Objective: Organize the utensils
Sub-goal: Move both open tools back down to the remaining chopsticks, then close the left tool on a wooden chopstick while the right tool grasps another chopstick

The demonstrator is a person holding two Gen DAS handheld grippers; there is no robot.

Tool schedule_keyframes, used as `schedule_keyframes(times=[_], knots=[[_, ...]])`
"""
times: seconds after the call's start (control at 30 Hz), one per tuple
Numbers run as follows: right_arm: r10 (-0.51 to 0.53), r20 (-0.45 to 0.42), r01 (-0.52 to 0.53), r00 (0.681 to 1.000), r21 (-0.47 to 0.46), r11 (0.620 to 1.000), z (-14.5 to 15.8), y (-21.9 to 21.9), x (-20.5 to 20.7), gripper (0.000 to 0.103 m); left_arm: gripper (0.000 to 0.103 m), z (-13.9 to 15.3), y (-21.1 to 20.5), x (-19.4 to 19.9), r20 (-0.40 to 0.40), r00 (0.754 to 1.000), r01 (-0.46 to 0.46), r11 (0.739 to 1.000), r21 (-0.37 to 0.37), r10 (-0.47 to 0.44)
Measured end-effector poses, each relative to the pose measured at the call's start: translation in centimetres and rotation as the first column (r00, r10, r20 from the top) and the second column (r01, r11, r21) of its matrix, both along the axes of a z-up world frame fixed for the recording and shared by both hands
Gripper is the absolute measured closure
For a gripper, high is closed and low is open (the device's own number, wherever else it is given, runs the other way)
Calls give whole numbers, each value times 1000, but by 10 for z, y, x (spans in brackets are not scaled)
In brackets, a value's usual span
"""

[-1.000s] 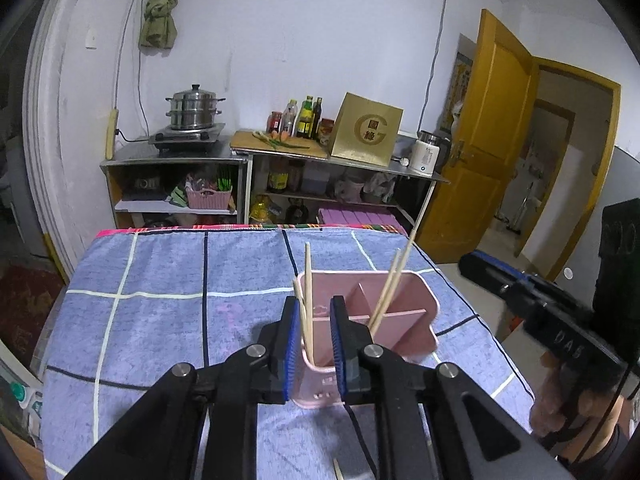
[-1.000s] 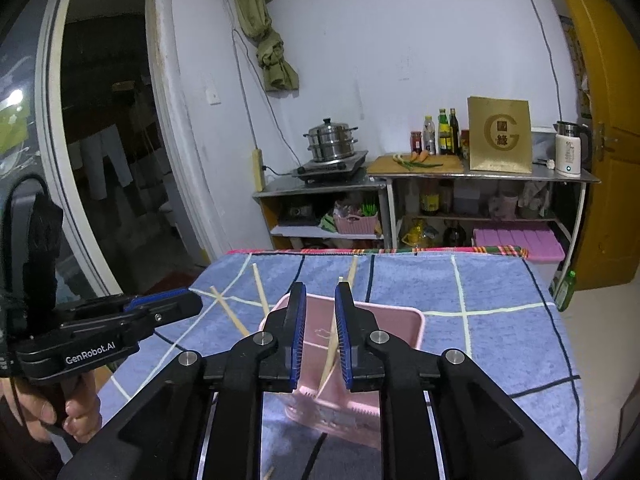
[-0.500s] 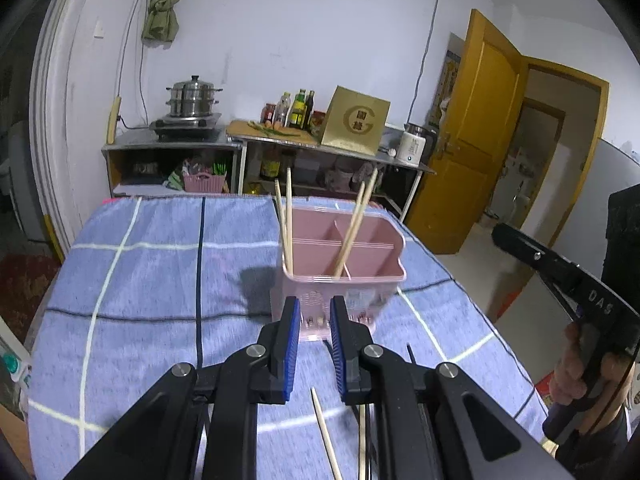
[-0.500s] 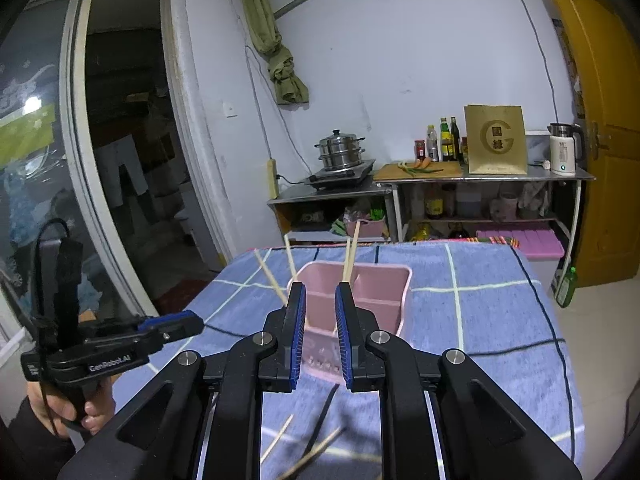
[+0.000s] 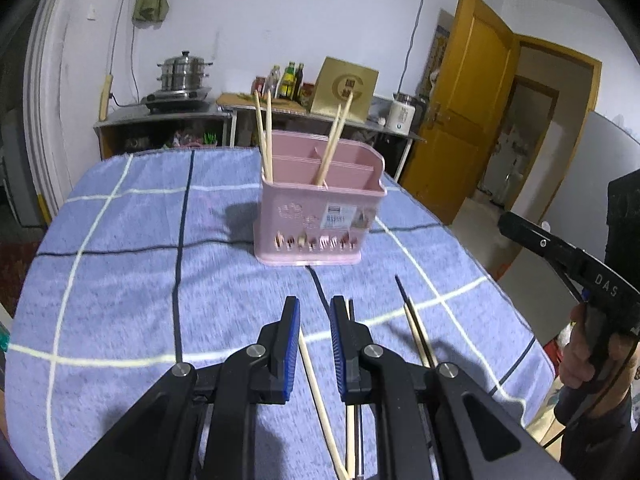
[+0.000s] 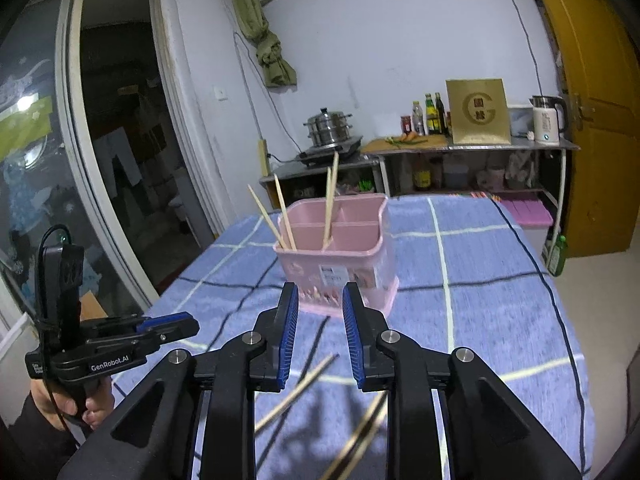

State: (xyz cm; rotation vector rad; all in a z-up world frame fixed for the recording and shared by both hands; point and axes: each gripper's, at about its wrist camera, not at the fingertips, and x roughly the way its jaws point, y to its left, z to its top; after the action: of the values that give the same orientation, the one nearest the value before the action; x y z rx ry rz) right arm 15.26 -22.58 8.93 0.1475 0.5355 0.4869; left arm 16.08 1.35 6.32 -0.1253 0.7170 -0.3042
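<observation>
A pink utensil holder stands on the blue checked tablecloth. Two pairs of wooden chopsticks stand upright in it. More loose chopsticks lie on the cloth near me, and a dark and light pair lies to the right. My left gripper hovers over the loose ones with a narrow gap and nothing in it. My right gripper faces the holder; its jaws are opening, with nothing between them.
Behind the table, shelves hold a steel steamer pot, bottles, a gold box and a white kettle. A yellow door stands open on the right. A glass sliding door is on the left.
Both grippers have drawn back from the pink holder and sunk toward the cloth. Loose chopsticks have come into view under them. The right jaws stand wider apart.
</observation>
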Motion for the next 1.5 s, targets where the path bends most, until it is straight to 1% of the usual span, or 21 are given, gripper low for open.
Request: schedule_keyframes(times=[0.23, 0.43, 0.53, 0.67, 0.83, 0.93, 1.13, 1.37, 1.43, 1.5], knots=[[-22, -42, 21, 999, -26, 999, -16, -4, 1, 79, 88, -17, -7, 2, -37, 999, 7, 1000, 5, -7], [-66, -113, 60, 991, -61, 996, -37, -7, 10, 79, 88, -33, -12, 11, -81, 997, 6, 1000, 19, -4], [-102, -173, 83, 980, -111, 990, -57, -8, 20, 79, 88, -45, -15, 19, -112, 994, 5, 1000, 29, -2], [-138, -258, 92, 956, -181, 979, -88, -9, 34, 79, 88, -62, -20, 31, -157, 988, 1, 999, 45, 6], [-160, -329, 93, 931, -212, 973, -113, -9, 47, 79, 88, -78, -25, 46, -201, 979, -4, 999, 48, 13], [-160, -343, 85, 926, -222, 971, -119, -7, 50, 79, 88, -84, -27, 51, -215, 977, 0, 999, 48, 10], [-168, -324, 83, 931, -263, 961, -118, -1, 51, 79, 88, -96, -31, 59, -240, 971, -1, 998, 62, 16], [-167, -315, 65, 934, -310, 949, -119, 4, 50, 80, 88, -96, -36, 63, -228, 973, 2, 995, 101, 21], [-173, -316, 68, 933, -319, 945, -119, 6, 52, 81, 88, -96, -38, 66, -226, 974, 0, 993, 116, 27], [-178, -313, 69, 933, -330, 941, -119, 9, 55, 84, 88, -96, -40, 69, -226, 974, -4, 992, 125, 32]])
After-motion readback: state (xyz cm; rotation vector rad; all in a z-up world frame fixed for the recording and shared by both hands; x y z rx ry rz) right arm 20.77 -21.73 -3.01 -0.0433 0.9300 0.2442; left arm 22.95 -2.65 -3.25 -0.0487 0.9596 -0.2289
